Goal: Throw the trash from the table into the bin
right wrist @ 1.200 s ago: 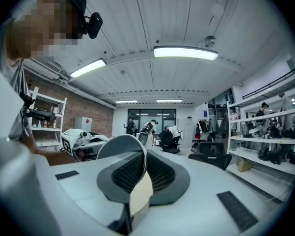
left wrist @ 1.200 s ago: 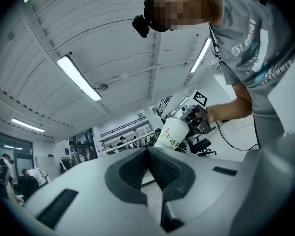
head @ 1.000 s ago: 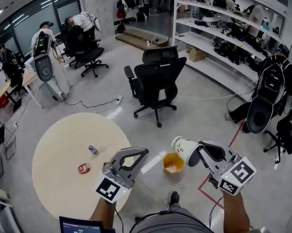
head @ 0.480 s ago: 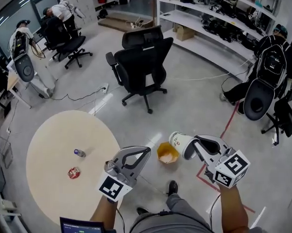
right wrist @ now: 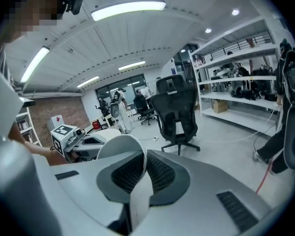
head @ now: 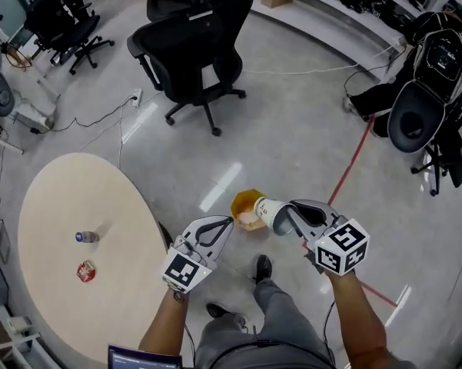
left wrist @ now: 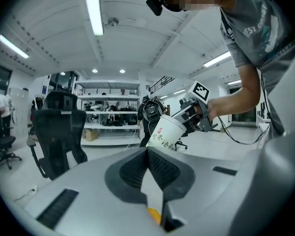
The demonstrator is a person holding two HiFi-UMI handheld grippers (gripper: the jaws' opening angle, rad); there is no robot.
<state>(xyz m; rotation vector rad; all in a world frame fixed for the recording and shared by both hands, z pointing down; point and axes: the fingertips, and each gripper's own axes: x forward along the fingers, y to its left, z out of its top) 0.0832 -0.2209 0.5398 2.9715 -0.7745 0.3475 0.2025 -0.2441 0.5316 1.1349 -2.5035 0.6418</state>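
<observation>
My right gripper (head: 281, 215) is shut on the wall of a white paper cup (head: 267, 210), which lies on its side just right of the yellow bin (head: 244, 203) on the floor. In the right gripper view the cup's rim (right wrist: 119, 146) sits between the pads of that gripper (right wrist: 145, 157). My left gripper (head: 227, 222) is shut and empty, its tips close to the bin's left side. The left gripper view shows the printed cup (left wrist: 166, 132) ahead of its jaws. On the round table (head: 46, 198) lie a small bottle (head: 86, 237) and a red crumpled wrapper (head: 85, 270).
A black office chair (head: 192, 37) stands beyond the bin. A red tape line (head: 352, 169) crosses the floor at the right, near more black chairs (head: 415, 121). The person's shoe (head: 262, 267) is just below the bin. A cable (head: 100, 118) runs at the left.
Both grippers have sunk toward the floor and come close to the yellow bin. The cup stays in the right gripper. The head view has tilted further down.
</observation>
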